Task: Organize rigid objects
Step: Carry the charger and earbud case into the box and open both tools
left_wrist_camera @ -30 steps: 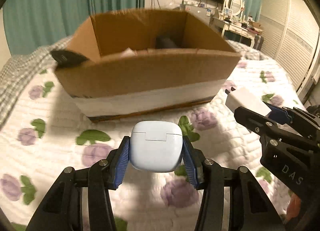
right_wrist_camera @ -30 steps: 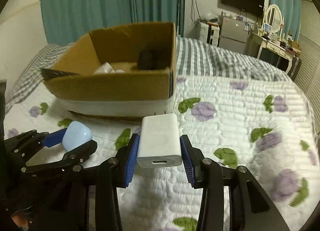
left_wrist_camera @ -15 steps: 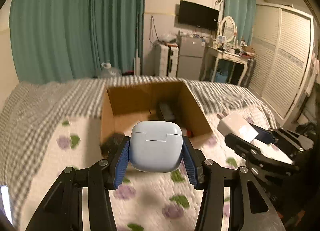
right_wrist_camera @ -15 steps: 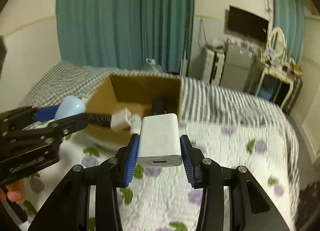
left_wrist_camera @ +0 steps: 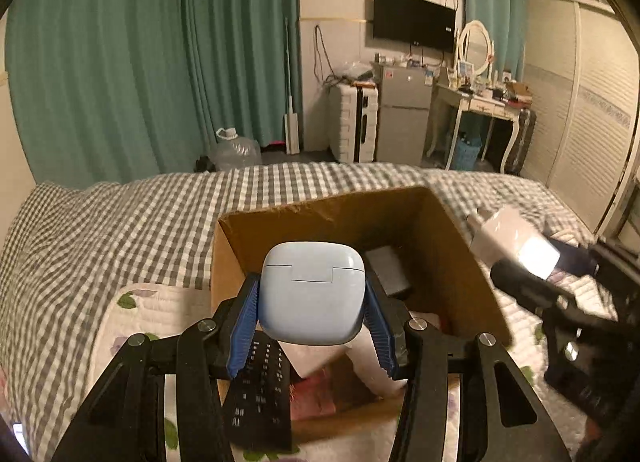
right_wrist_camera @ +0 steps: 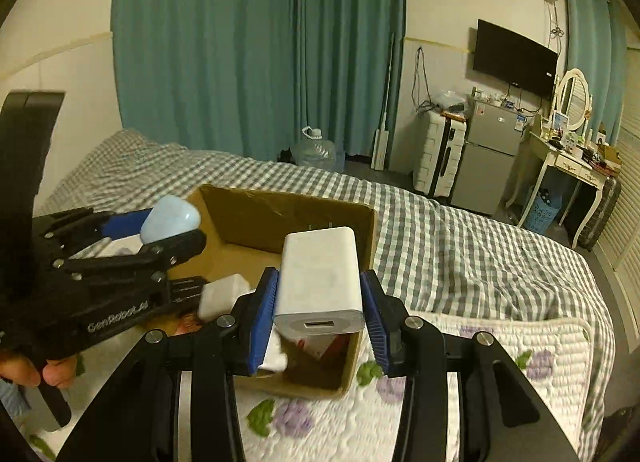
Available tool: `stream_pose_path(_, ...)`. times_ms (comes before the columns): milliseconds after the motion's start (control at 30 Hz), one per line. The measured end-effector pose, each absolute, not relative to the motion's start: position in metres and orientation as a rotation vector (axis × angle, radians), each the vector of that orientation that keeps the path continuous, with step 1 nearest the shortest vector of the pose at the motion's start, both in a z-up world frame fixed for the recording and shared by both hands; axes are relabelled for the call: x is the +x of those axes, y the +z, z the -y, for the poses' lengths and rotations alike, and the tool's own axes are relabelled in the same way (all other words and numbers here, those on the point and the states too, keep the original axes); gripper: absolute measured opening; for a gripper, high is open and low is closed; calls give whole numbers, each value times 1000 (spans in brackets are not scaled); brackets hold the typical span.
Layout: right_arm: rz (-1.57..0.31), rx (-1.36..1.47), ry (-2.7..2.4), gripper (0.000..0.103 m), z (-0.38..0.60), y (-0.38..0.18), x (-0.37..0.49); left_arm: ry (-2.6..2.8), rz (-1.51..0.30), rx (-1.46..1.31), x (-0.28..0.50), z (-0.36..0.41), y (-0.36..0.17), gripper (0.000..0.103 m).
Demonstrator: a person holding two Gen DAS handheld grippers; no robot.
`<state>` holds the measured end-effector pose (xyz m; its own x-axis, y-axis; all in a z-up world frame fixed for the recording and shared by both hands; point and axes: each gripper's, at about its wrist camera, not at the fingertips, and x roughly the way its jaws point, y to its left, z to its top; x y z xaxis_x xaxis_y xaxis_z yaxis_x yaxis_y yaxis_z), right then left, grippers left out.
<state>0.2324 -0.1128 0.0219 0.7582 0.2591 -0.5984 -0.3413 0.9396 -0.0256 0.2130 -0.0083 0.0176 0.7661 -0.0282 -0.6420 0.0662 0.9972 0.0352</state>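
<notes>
Two views: each wrist camera looks past its own clamped load into the same cardboard box.

Left wrist view, left gripper (left_wrist_camera: 312, 328): its blue pads are clamped on the pale blue earbud case (left_wrist_camera: 313, 293), one pad on each side, the case upright with its lid seam facing the camera.
Left wrist view, case position: held in the air above the open cardboard box (left_wrist_camera: 460, 258), over the near half.
Left wrist view, box contents: a black remote (left_wrist_camera: 258, 398) leans at the near left corner, a dark flat object (left_wrist_camera: 390, 272) lies at the far side, and white and pink items sit on the bottom.
Left wrist view, right edge: the white charger (left_wrist_camera: 510, 238) appears blurred by the box's right wall.

Right wrist view, right gripper (right_wrist_camera: 318, 316): its pads are closed on the white charger (right_wrist_camera: 320, 282), USB port toward the camera, prongs pointing away.
Right wrist view, charger position: held above the box (right_wrist_camera: 362, 222), toward its right side.
Right wrist view, left gripper (right_wrist_camera: 168, 234): grips the earbud case (right_wrist_camera: 170, 220) over the box's left rim.
Right wrist view, surroundings: the box stands on a floral quilt (right_wrist_camera: 500, 346) beside a checked blanket (right_wrist_camera: 460, 246).
</notes>
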Motion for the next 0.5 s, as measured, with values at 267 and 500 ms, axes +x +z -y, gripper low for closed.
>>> stream_pose_path(267,-674,-101,331,41,120,-2,258,-73,-767,31,239,-5,-11,53)
stream_pose_path(500,-671,-119,337,41,109,0,263,-60,-747,-19,234,-18,-3,61)
